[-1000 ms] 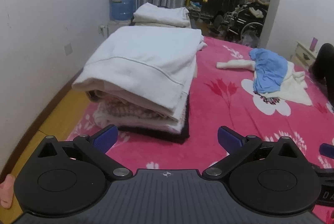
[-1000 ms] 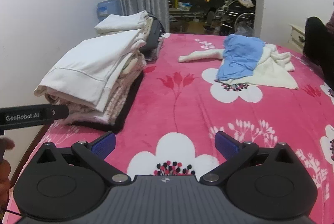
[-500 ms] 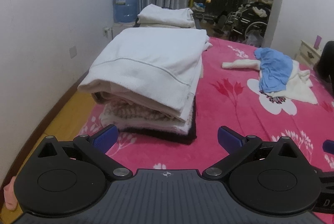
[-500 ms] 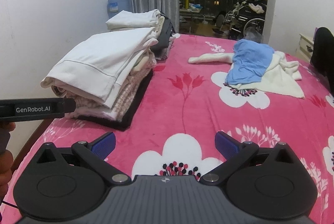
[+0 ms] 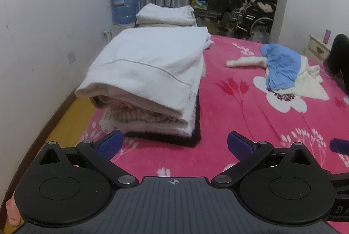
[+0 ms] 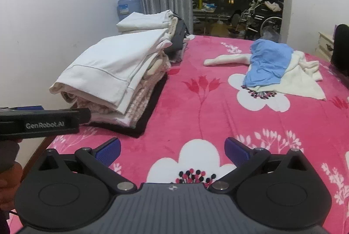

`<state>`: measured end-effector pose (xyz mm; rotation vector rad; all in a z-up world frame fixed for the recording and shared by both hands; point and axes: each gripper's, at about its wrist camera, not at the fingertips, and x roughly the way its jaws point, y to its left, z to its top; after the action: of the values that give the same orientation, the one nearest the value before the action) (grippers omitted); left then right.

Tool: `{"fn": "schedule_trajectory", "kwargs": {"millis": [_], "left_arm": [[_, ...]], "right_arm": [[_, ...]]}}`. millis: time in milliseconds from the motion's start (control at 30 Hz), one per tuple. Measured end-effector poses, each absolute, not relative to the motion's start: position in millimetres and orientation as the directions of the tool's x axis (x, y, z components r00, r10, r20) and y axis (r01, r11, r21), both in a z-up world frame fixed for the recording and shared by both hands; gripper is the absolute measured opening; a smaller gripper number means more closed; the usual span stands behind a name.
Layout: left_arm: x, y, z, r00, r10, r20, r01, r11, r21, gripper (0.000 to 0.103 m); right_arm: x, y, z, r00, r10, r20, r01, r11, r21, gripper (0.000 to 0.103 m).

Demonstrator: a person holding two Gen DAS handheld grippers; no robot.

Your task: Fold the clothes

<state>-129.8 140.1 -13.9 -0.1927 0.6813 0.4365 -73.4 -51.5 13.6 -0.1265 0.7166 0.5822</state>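
A stack of folded clothes with a white garment on top sits on the pink flowered blanket, at the bed's left edge; the right wrist view shows the same stack of folded clothes. Far right lies a crumpled blue garment over a cream one; the right wrist view has the blue garment and the cream one as well. My left gripper is open and empty, just short of the stack. My right gripper is open and empty over bare blanket.
A second folded pile lies behind the first. A blue water jug stands by the white wall. Wooden floor shows left of the bed. A dark-clothed person sits at the right edge. The left gripper's body crosses the right wrist view.
Both grippers have drawn back and risen slightly, so the folded stack and the loose clothes sit a little further off. Both stay open and empty.
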Motion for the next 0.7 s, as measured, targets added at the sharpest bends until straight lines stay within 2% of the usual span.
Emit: {"fn": "schedule_trajectory", "kwargs": {"millis": [533,700], "left_arm": [[-130.7,136.0,-14.4,0.678,0.312,-0.666,-0.447,0.894,-0.035,0.103],[-138.0,130.3,-8.2,0.684,0.299,-0.666,-0.441,0.896,-0.050,0.103]], "right_arm": [[-76.8,-49.1,8.8,0.548,0.497,-0.672,-0.586,0.802,0.115,0.103],[-70.5,-68.1,11.3,0.487,0.560,-0.670,-0.591,0.777,0.219,0.103]]}}
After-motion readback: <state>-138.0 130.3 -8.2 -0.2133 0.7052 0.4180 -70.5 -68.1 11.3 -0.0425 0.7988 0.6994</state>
